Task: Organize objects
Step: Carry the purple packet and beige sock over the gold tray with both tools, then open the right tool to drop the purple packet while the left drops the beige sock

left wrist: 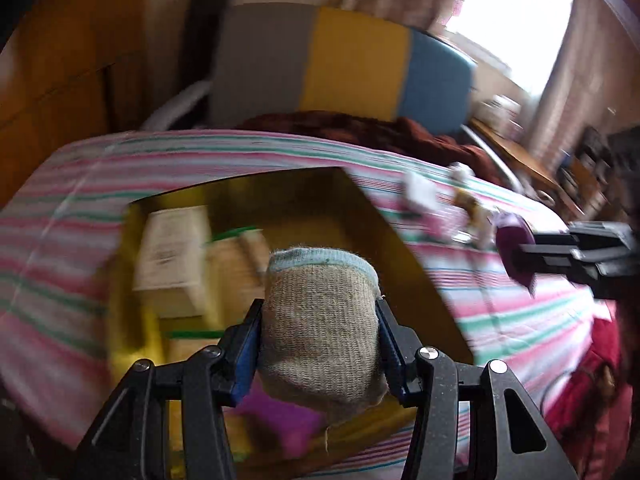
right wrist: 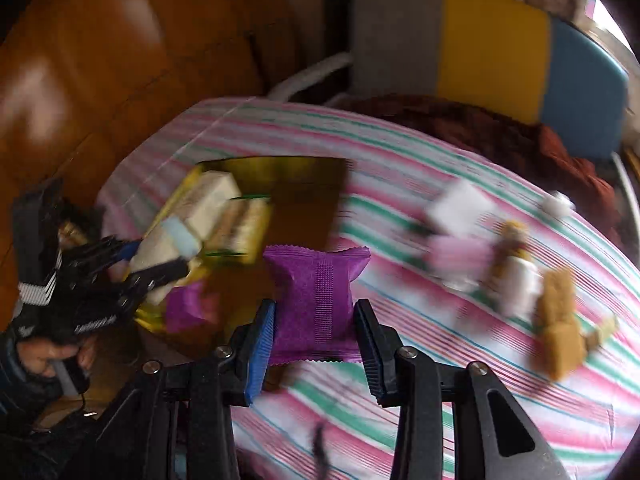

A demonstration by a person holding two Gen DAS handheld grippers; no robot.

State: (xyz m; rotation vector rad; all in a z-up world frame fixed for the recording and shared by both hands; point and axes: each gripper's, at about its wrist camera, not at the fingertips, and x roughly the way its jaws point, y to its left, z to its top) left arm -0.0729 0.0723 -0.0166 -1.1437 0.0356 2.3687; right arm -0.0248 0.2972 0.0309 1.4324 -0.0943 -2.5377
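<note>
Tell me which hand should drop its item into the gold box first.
Left, probably. The left gripper holds the rolled sock right over the gold box; the right gripper with the purple packet sits at its edge.

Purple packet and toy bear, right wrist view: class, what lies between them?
In the right wrist view, a blurred white-and-tan figure lies between the purple packet, held by the right gripper, and the toy bear, on the striped cloth.

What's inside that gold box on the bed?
The gold box holds pale cartons and a purple packet. The sock in the left gripper hides part of its floor.
</note>
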